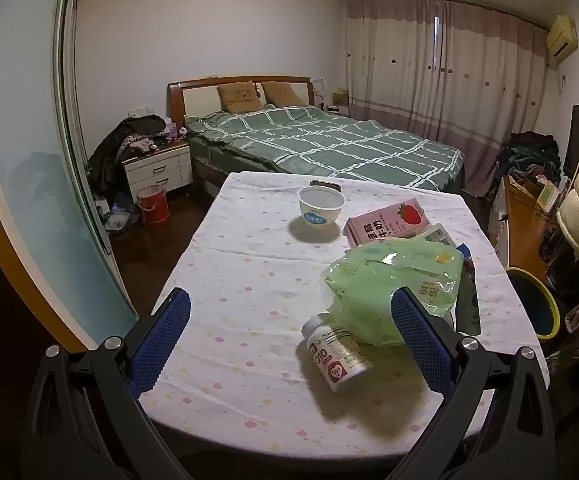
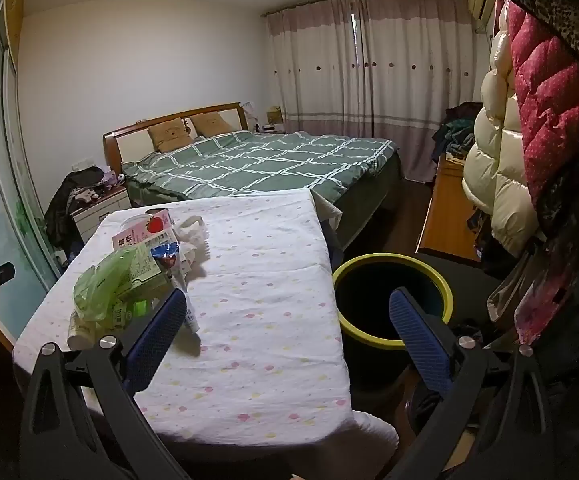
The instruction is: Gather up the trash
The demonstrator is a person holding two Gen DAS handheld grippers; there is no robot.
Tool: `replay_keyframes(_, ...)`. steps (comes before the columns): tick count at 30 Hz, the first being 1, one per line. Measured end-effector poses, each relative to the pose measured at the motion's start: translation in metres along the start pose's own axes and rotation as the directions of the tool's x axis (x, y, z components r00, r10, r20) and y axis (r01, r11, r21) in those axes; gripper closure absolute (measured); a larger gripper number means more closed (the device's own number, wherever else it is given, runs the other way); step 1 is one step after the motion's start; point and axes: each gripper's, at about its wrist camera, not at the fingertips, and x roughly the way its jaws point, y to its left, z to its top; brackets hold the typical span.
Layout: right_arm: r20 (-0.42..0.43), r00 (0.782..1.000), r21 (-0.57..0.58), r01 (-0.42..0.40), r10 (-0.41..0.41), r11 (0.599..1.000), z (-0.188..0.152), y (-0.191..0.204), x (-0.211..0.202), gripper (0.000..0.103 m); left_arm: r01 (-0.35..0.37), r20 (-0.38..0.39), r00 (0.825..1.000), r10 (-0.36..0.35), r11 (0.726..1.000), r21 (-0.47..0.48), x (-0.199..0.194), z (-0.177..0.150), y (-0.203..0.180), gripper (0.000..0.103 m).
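Trash lies on a table [image 1: 229, 280] under a white dotted cloth: a white bowl [image 1: 321, 210], a pink strawberry milk carton [image 1: 387, 222], a crumpled green plastic bag [image 1: 393, 284] and a white pill bottle [image 1: 339, 360] on its side. My left gripper [image 1: 291, 296] hovers open over the near table edge, and the bottle lies just ahead between its fingers, untouched. My right gripper [image 2: 289, 296] is open and empty over the table's right edge. A yellow-rimmed bin [image 2: 369, 338] stands on the floor beside the table [image 2: 269, 240]. The right wrist view also shows the green bag [image 2: 105, 284], carton [image 2: 141, 234], white tissue [image 2: 193, 236] and a tube [image 2: 187, 312].
A bed with a green checked cover [image 1: 321, 140] stands behind the table. A nightstand [image 1: 159, 172] and red bucket [image 1: 153, 204] are at the back left. Puffy coats [image 2: 497, 160] hang close on the right above a wooden cabinet [image 2: 445, 208].
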Motion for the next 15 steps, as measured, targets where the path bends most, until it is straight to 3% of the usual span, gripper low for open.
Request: replay_keyframes(15, -0.006, 1.000, -0.010, 0.000, 0.000, 1.000, -0.0034, 0.0016, 0.0054, 0.006, 0.015, -0.003, 1.000, -0.015, 1.000, 0.014, -0.0028, 0.0015, -0.0038, 0.004)
